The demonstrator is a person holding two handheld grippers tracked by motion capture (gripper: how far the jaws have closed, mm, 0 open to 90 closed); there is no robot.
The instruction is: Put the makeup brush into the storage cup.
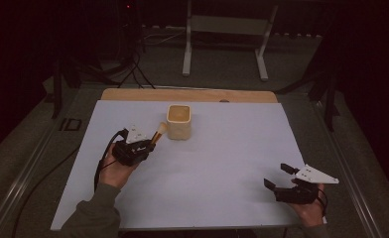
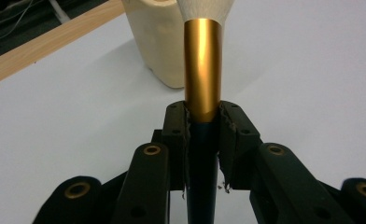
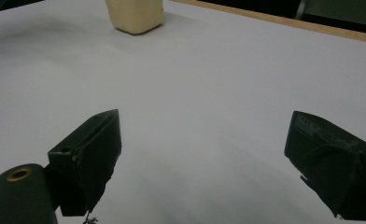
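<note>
High view: a white sheet (image 1: pixel 207 163) covers the tabletop (image 1: pixel 187 94), whose wooden edge shows at 12 o'clock. The left claw (image 1: pixel 150 144), at 9 o'clock of the sheet's centre, is clenched on a makeup brush (image 1: pixel 158 133). The brush points toward 1 o'clock, its pale bristle head just beside the cream square container (image 1: pixel 179 122), which stands upright at 12 o'clock of the sheet's centre; whether bristles and container touch cannot be told.

Left gripper view: the left claw (image 2: pixel 203 122) pinches the brush (image 2: pixel 202 74) where the gold ferrule meets the dark handle, which runs back between the jaws. The container (image 2: pixel 158 42) stands behind, at 11 o'clock.

Right claw (image 1: pixel 278 176), at 4 o'clock of the sheet, is released, jaws wide apart and holding nothing. Right gripper view: its jaws frame bare sheet (image 3: pixel 204 102), with the container (image 3: pixel 135 15) well apart at 11 o'clock.
</note>
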